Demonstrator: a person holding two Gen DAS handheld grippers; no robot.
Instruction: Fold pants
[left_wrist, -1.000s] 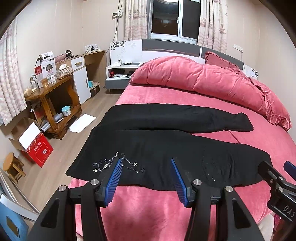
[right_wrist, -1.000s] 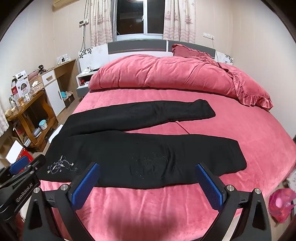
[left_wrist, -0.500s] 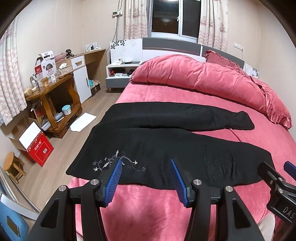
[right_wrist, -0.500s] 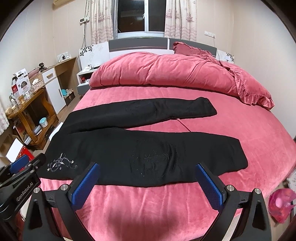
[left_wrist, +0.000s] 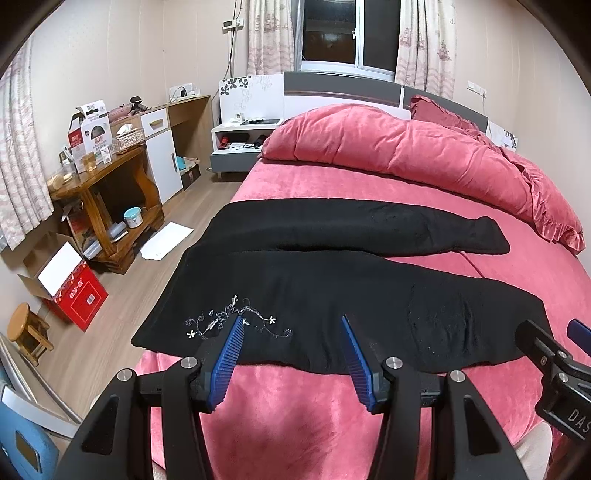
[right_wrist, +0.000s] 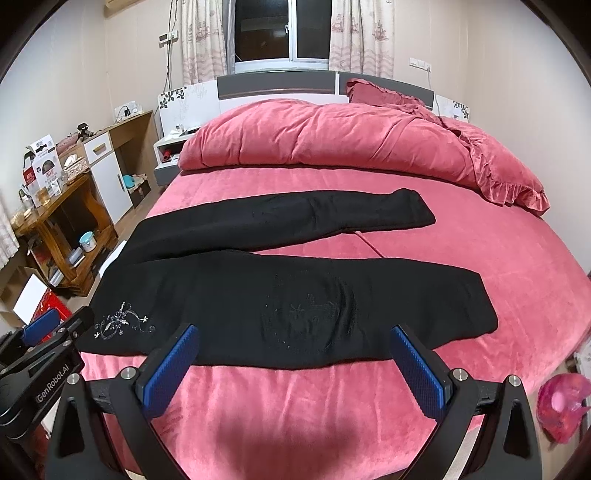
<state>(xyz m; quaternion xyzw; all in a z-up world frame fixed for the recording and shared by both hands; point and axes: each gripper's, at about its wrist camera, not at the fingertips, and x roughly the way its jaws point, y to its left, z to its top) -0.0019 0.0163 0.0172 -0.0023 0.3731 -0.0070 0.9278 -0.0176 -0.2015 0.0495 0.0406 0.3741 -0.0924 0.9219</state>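
Black pants (left_wrist: 332, 291) lie flat on the red bed (left_wrist: 303, 413), waist to the left with silver embroidery (left_wrist: 236, 325), legs spread apart toward the right. They also show in the right wrist view (right_wrist: 288, 291). My left gripper (left_wrist: 291, 321) is open and empty, held above the near edge of the pants by the waist. My right gripper (right_wrist: 291, 332) is wide open and empty, held above the near leg's front edge. Each gripper shows at the edge of the other's view.
A rolled red duvet (left_wrist: 406, 155) and pillow lie at the bed's head. A wooden desk (left_wrist: 99, 199), white cabinet, red box (left_wrist: 74, 295), stool (left_wrist: 26, 332) and paper stand on the floor to the left. A pink bag (right_wrist: 561, 402) lies right of the bed.
Both views have shifted slightly, with the pants sitting a little lower and closer. Both grippers stay open. The pants have not moved.
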